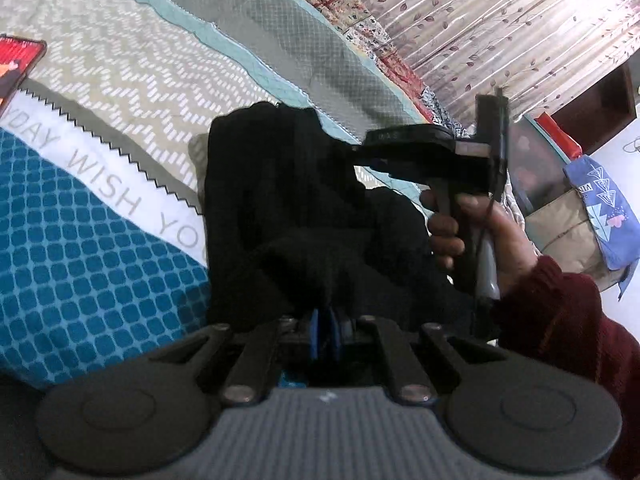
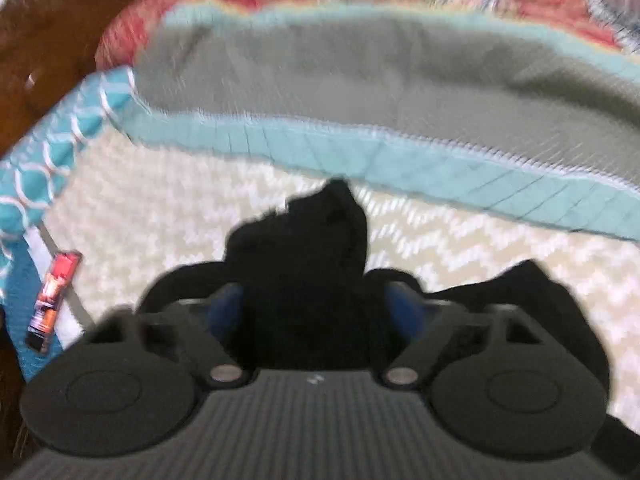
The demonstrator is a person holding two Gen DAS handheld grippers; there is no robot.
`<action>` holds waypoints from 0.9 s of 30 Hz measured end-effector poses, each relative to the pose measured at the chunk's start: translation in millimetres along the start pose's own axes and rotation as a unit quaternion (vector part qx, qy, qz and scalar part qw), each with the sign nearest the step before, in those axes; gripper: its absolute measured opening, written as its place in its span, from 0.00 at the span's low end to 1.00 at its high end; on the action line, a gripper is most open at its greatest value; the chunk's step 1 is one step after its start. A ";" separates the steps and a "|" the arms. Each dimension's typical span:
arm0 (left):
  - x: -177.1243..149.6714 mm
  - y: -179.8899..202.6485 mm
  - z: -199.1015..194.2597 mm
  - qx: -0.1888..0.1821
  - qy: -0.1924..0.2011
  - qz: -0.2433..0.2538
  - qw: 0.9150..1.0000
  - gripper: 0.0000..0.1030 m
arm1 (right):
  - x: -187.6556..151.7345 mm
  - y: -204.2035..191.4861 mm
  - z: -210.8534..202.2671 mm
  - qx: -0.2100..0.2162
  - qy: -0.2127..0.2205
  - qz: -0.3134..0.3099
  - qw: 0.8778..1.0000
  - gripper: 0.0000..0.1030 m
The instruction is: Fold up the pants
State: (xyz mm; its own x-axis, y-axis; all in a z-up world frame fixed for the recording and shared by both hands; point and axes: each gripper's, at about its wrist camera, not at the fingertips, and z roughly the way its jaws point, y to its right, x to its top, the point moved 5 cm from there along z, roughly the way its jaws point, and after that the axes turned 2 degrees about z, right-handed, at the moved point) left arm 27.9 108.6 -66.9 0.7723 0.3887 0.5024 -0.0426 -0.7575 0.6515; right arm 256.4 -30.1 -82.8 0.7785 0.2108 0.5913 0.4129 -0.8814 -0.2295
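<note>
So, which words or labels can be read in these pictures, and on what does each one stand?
"DAY WISH YO", cut off at both ends: white band of the bedspread.
Small letters on the blue bag: too small to read.
Print on the red packet: blurred, unreadable.

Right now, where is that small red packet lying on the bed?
In the right wrist view, the red packet lies at the far left on the bedspread, left of the black pants; the left wrist view shows it at its upper-left edge.

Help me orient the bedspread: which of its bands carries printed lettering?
The white band, printed in grey letters, between the grey sawtooth strip and the blue grid-patterned panel; the cream chevron band has none.
</note>
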 end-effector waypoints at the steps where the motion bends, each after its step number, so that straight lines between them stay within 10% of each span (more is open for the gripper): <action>1: 2.1 1.5 -0.5 0.000 0.003 0.007 1.000 0.06 | 6.2 -3.4 -4.4 -0.003 0.018 -0.001 1.000 0.09; 6: 31.2 13.7 9.0 0.001 0.020 0.030 0.999 0.07 | 28.8 69.1 -99.9 -0.020 0.145 0.056 0.988 0.09; 8: 48.0 24.2 12.1 0.008 0.041 0.040 0.998 0.25 | 45.2 120.4 -144.8 -0.061 0.192 0.097 0.975 0.09; 13: 64.7 45.1 26.0 0.015 0.067 0.067 0.995 0.41 | 44.3 261.0 -267.4 -0.242 0.312 0.197 0.898 0.09; 16: 65.8 44.2 51.1 0.040 0.049 0.081 0.995 0.46 | 13.6 324.8 -300.2 -0.307 0.310 0.253 0.863 0.17; 20: 71.2 29.4 86.6 0.100 0.025 0.085 0.991 0.55 | -49.4 363.6 -292.1 -0.326 0.253 0.299 0.861 0.51; 24: 89.2 11.8 101.8 0.112 0.013 0.039 0.993 0.57 | -109.0 333.2 -278.8 -0.247 0.231 0.326 0.883 0.51; 27: 113.1 22.7 108.7 0.130 0.042 0.084 0.987 0.79 | -145.3 296.6 -271.9 -0.195 0.209 0.317 0.904 0.51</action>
State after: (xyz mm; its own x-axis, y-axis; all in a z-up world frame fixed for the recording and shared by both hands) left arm 183.2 78.3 -57.1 0.7129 0.2791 0.6433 0.0066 -0.9200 0.3918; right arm 137.2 -437.0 -26.6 0.5194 -0.4956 0.6961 -0.3147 -0.8683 -0.3834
